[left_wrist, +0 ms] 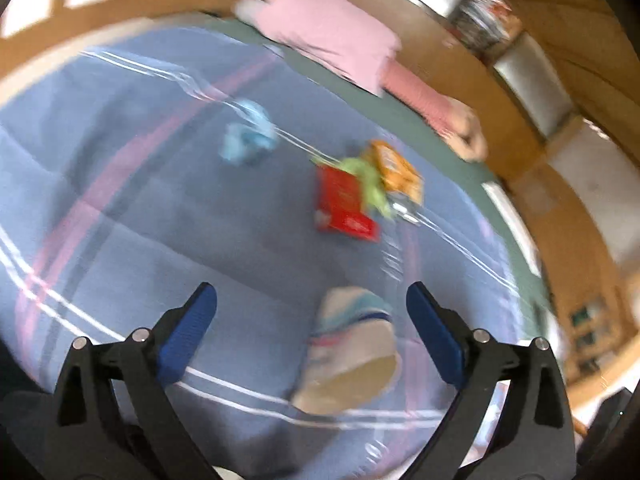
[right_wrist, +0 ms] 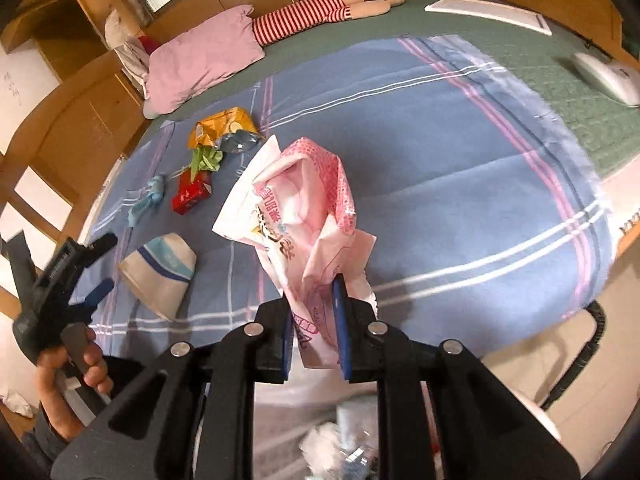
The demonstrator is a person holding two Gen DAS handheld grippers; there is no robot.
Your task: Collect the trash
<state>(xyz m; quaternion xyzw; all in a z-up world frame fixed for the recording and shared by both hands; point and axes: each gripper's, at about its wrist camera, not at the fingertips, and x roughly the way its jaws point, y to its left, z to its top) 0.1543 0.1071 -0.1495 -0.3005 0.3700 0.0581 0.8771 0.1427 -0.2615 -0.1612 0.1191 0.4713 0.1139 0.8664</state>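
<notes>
Left gripper (left_wrist: 312, 328) hangs over the blue plaid sheet (left_wrist: 120, 208) with its jaws spread wide and nothing pressed between them. A crushed paper cup (left_wrist: 348, 352) lies on the sheet just below and between its blue pads (left_wrist: 188, 332), not gripped. Ahead of it lie a light blue crumpled scrap (left_wrist: 248, 136) to the left, then a red packet (left_wrist: 344, 204), a green wrapper (left_wrist: 368, 184) and an orange bag (left_wrist: 396, 168) bunched together.

Right gripper (right_wrist: 312, 336) is clamped on a pink and white plastic wrapper (right_wrist: 296, 208), which stands up ahead of its jaws. Blurred white and pale scraps show close under it at the bottom of the right wrist view, possibly collected trash, though that is too unclear to tell.

Risks, as I judge them: the right jaws pinch only the wrapper's lower end, so thin slippery film could slide out during a quick swing. The cup lies on its side and is already flattened, so closing off-centre could push it away or fold it further.

Only the right wrist view shows the person's hand (right_wrist: 76, 364) holding the left gripper, the held wrapper and a white remote-like device far right. The left wrist view, heavily smeared, shows the cup's place between its own jaws.
</notes>
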